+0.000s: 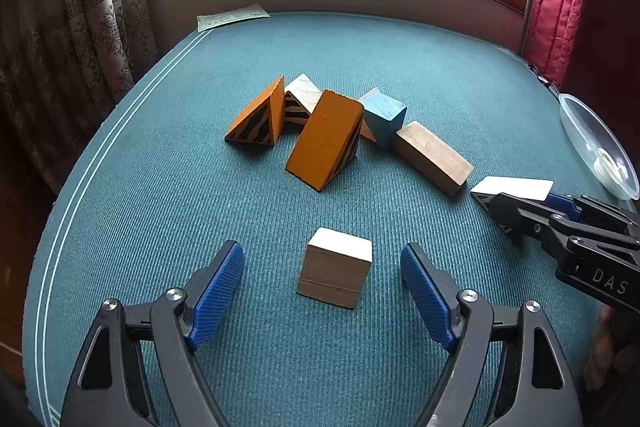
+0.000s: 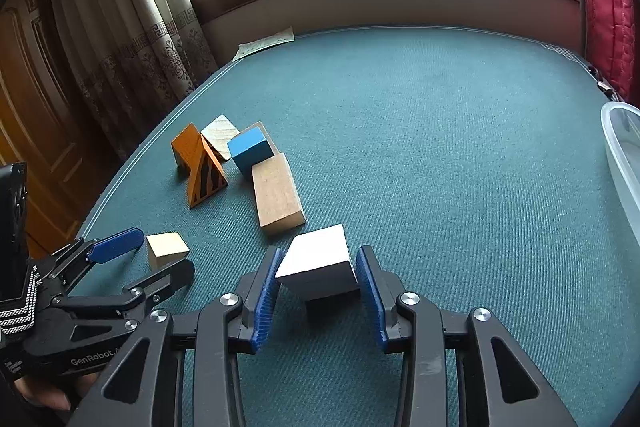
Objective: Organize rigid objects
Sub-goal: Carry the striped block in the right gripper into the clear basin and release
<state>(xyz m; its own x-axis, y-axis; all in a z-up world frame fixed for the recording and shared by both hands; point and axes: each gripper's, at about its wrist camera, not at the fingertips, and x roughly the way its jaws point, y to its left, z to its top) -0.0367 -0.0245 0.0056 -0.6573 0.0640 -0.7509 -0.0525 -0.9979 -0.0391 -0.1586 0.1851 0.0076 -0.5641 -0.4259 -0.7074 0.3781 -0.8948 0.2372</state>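
Two pairs of jaws are low over the near part of the green-covered bench (image 1: 152, 211), both pointing down at a slant. My left gripper (image 1: 322, 249) has its jaws wide apart. A pale cube (image 1: 334, 267) stands upright on the cloth between them, clear of both blue pads.

My right gripper (image 2: 319, 251) sits just to the right of it, jaws much narrower, with a white block (image 2: 312, 267) between them. The pads lie right against its two sides, but I cannot tell whether they press on it. From the left wrist view that block shows a white top and a dark side, and it lies near the bench's right edge.

Further in, around the middle of the bench, the other pieces lie in a loose huddle. There is an orange wedge (image 1: 256, 119) with black stripes and a pale wedge (image 1: 302, 95) touching it behind. A bigger orange wedge (image 1: 324, 139) leans in front, and a blue block (image 1: 384, 117) is tilted against its neighbours. A plain wood slab (image 1: 432, 157) lies flat, its near end close to the white block.

A clear bowl (image 1: 592, 143) rests at the right edge, and a paper (image 1: 232, 17) lies at the far left corner.
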